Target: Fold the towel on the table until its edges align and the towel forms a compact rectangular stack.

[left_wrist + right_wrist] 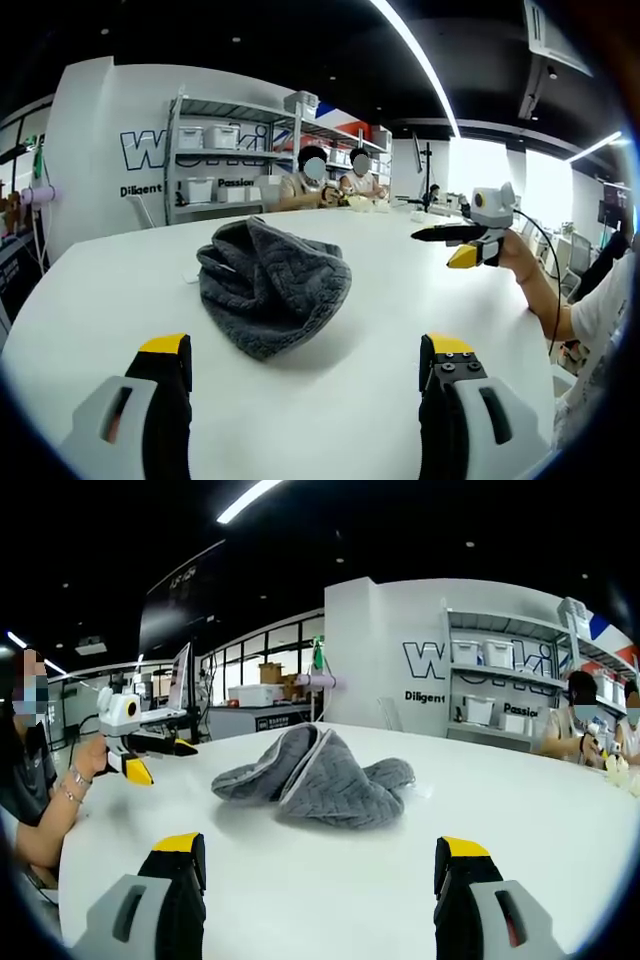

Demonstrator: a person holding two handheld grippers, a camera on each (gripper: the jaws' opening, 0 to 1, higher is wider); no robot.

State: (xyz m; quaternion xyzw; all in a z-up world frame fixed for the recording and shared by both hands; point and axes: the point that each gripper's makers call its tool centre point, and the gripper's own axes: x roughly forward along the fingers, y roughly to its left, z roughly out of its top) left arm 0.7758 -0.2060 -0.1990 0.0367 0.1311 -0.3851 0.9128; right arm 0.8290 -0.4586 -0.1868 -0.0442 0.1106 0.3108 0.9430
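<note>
Towel [272, 285], grey and crumpled in a heap on the white table [380, 290], lies untouched ahead of the left gripper [305, 365] and right gripper [320, 865], both wide open and empty, with storage bins [222, 137] on shelves [235, 150] beyond.

1. Both views are bright and evenly lit from above by long white ceiling light strips [415, 55].
2. Large windows [480, 165] at the back are blown out to white.
3. The glossy white table top [350, 400] shows soft sheen, and the crumpled grey quilted towel [270, 285] casts a faint, diffuse shadow.
4. Fisheye curvature bends shelves and walls near the edges; the background is slightly soft.
</note>
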